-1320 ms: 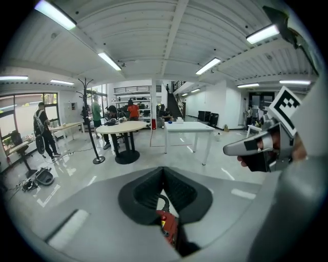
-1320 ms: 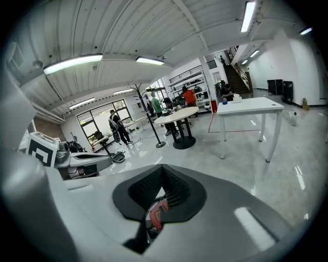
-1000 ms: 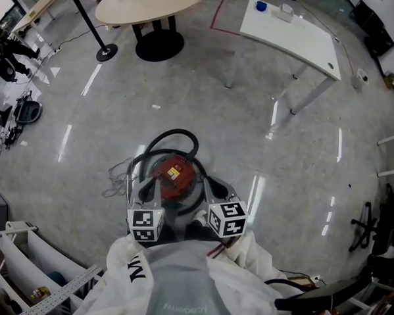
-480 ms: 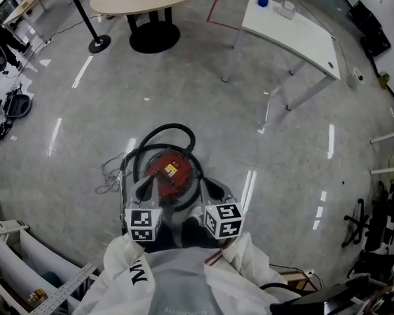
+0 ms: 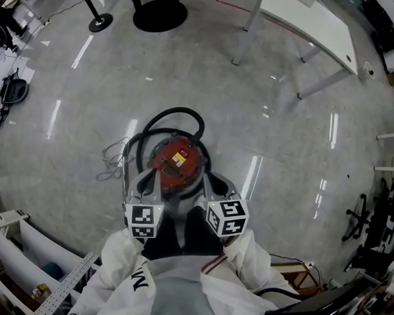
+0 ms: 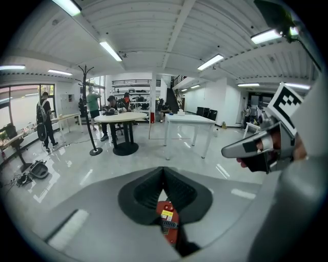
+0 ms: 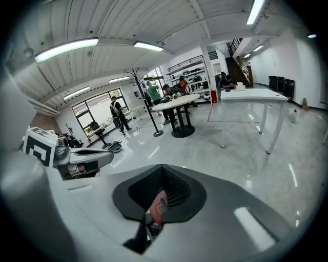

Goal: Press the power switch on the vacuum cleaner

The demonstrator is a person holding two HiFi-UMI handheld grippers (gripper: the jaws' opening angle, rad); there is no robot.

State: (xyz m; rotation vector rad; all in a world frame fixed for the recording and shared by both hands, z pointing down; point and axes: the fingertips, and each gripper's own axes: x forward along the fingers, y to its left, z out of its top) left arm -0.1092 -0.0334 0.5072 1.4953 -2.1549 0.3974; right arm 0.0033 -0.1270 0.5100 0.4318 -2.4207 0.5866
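The vacuum cleaner (image 5: 177, 162) is a round red canister on the floor with a black hose (image 5: 179, 116) looped behind it. My left gripper (image 5: 150, 179) and right gripper (image 5: 213, 181) hang side by side over its near edge, one on each side. In the left gripper view the left gripper (image 6: 164, 171) has its jaws together with nothing between them, and the red vacuum cleaner (image 6: 167, 220) shows through the gap behind the tips. The right gripper (image 7: 162, 169) is likewise shut and holds nothing, with the vacuum cleaner (image 7: 159, 207) below it. I cannot make out the power switch.
A thin cable (image 5: 114, 166) lies on the floor left of the vacuum. A round table's black base (image 5: 160, 13), a coat stand's base (image 5: 101, 22) and a white desk (image 5: 316, 28) stand far ahead. A white rack (image 5: 34, 250) is at my lower left.
The head view has shifted, so the tables slid toward the top edge and the vacuum sits a little higher. Both grippers stay side by side over its near edge.
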